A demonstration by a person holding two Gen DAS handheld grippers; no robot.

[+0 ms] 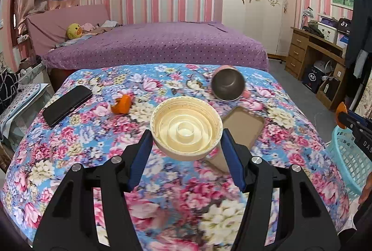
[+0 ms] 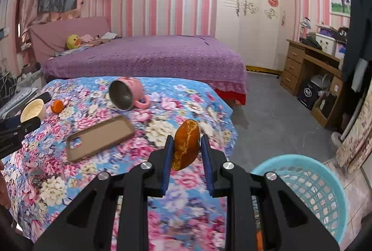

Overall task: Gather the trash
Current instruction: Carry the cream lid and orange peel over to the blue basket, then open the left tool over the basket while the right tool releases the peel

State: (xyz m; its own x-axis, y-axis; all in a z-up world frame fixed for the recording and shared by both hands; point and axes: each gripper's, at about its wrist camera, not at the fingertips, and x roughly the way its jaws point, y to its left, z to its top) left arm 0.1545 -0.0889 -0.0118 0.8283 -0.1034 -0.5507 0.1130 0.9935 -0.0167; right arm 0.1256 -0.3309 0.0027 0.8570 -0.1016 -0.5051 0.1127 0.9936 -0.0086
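Gripping cream ribbed paper cup (image 1: 186, 132), browned orange peel (image 2: 186, 145).

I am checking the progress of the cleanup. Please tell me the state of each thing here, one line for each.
Left gripper: shut on the cream cup, held off the table.
Right gripper: shut on the orange peel, lifted.
Cream cup: empty, mouth facing the camera.
Pink mug: tipped on its side, empty.
Second peel: lying on the cloth.
Phone case: flat, empty.
Black phone: flat, screen dark.
Blue basket: upright beside the table.

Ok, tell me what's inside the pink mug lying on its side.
The pink mug shows a bare, grey metal lining with nothing visible in it. Its deepest part is shadowed, so small bits there cannot be ruled out.
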